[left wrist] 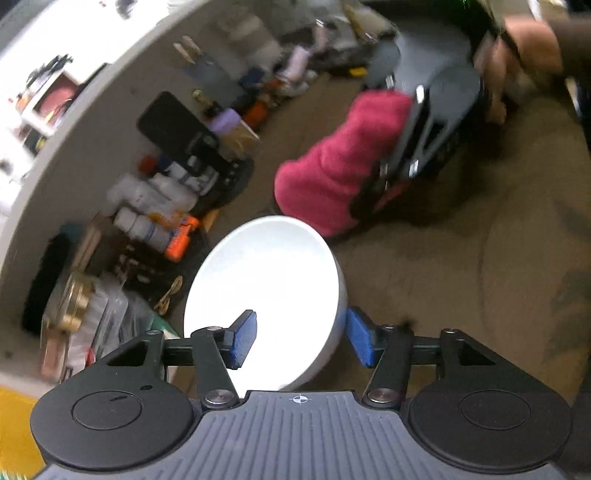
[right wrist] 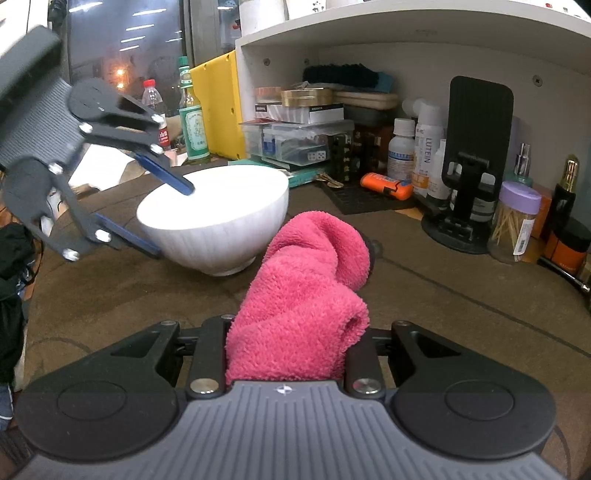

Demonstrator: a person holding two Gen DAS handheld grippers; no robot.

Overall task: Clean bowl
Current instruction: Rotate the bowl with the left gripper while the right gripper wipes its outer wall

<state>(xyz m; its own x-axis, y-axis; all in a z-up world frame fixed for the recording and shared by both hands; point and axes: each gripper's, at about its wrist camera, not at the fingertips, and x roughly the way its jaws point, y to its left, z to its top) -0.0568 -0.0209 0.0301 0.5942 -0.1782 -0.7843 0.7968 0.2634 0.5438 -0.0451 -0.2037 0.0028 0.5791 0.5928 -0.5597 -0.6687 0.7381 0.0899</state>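
Observation:
A white bowl (left wrist: 266, 280) (right wrist: 221, 229) stands upright on the brown mat (right wrist: 443, 295). My left gripper (left wrist: 301, 341) (right wrist: 166, 218) straddles its near rim, one blue pad inside the bowl and the other outside by the wall. The inner pad stands off the wall, so the jaws are open around the rim. A pink fluffy cloth (right wrist: 306, 280) (left wrist: 332, 166) is bunched between the fingers of my right gripper (right wrist: 291, 332) (left wrist: 373, 184), which is shut on it just right of the bowl. The cloth hides the right gripper's pads.
Behind the bowl a white shelf (right wrist: 406, 33) holds boxes, bottles (right wrist: 402, 147), an orange tube (right wrist: 388, 184), a black phone stand (right wrist: 476, 147) and a toothpick jar (right wrist: 517, 221). A green glass bottle (right wrist: 192, 122) stands at the back left. A hand (left wrist: 528, 48) holds the right gripper.

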